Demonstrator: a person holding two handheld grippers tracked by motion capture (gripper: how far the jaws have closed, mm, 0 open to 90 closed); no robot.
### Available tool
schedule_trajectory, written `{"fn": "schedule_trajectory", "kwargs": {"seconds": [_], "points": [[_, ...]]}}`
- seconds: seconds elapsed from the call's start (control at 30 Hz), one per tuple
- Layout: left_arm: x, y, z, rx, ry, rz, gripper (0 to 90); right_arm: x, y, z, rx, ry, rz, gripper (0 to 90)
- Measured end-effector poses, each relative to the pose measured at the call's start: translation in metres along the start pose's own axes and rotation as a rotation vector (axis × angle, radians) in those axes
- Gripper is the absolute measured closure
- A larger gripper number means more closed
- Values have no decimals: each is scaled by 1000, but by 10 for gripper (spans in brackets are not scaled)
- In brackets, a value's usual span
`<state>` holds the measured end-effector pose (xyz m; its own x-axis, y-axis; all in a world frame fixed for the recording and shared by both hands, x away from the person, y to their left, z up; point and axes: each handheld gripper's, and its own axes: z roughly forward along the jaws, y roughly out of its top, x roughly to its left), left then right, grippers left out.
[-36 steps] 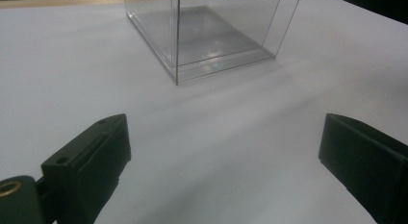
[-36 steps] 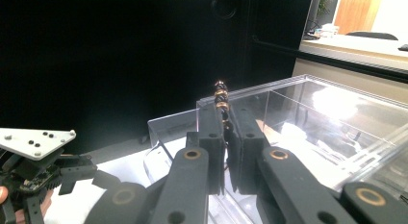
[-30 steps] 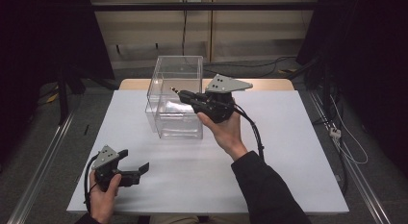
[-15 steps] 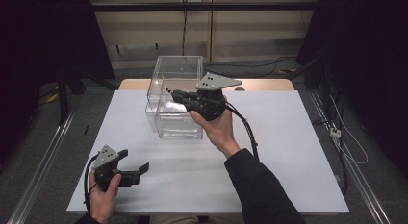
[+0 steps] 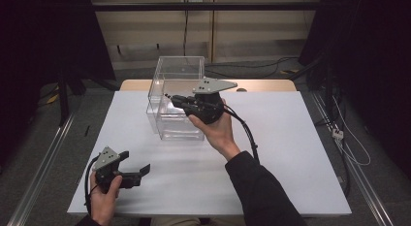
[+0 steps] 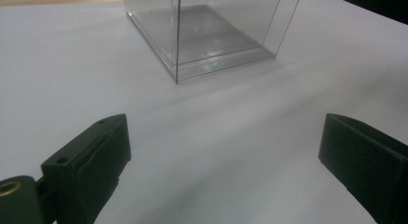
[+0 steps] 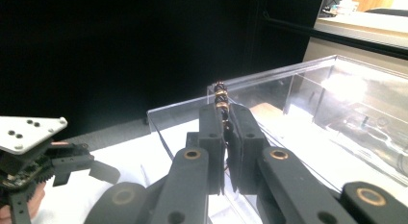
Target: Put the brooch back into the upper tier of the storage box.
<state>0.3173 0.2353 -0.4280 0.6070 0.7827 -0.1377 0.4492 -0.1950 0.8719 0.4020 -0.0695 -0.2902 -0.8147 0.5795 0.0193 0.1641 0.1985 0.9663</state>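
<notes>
A clear plastic box [image 5: 174,71] stands open-topped at the back middle of the white table [image 5: 291,153]. My right gripper [image 5: 175,98] hangs over the box's near right rim, pointing left. Its jaws are shut on a short string of dark and gold beads [image 7: 221,96], whose end pokes out past the tips [image 5: 167,95]. The box's walls [image 7: 337,104] lie just beyond my right gripper [image 7: 226,113]. My left gripper [image 5: 134,162] rests low at the table's front left, open, with nothing between its jaws [image 6: 223,132]. It faces the box [image 6: 211,36].
The table's wooden far edge [image 5: 261,84] runs behind the box. Dark curtains stand to both sides, and cables lie on the floor at the right [image 5: 349,148]. The right gripper's cable [image 5: 247,134] trails along the forearm.
My right gripper has shifted slightly to the left over the box, still shut on the beads. The left gripper has stayed put.
</notes>
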Motion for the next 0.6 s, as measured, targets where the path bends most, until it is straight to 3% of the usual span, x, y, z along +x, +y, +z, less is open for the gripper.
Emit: {"fn": "schedule_trajectory", "kwargs": {"seconds": [0.6], "points": [[1, 0, 0, 3, -1, -3, 38, -1, 0, 2, 24, -2, 6, 851]]}}
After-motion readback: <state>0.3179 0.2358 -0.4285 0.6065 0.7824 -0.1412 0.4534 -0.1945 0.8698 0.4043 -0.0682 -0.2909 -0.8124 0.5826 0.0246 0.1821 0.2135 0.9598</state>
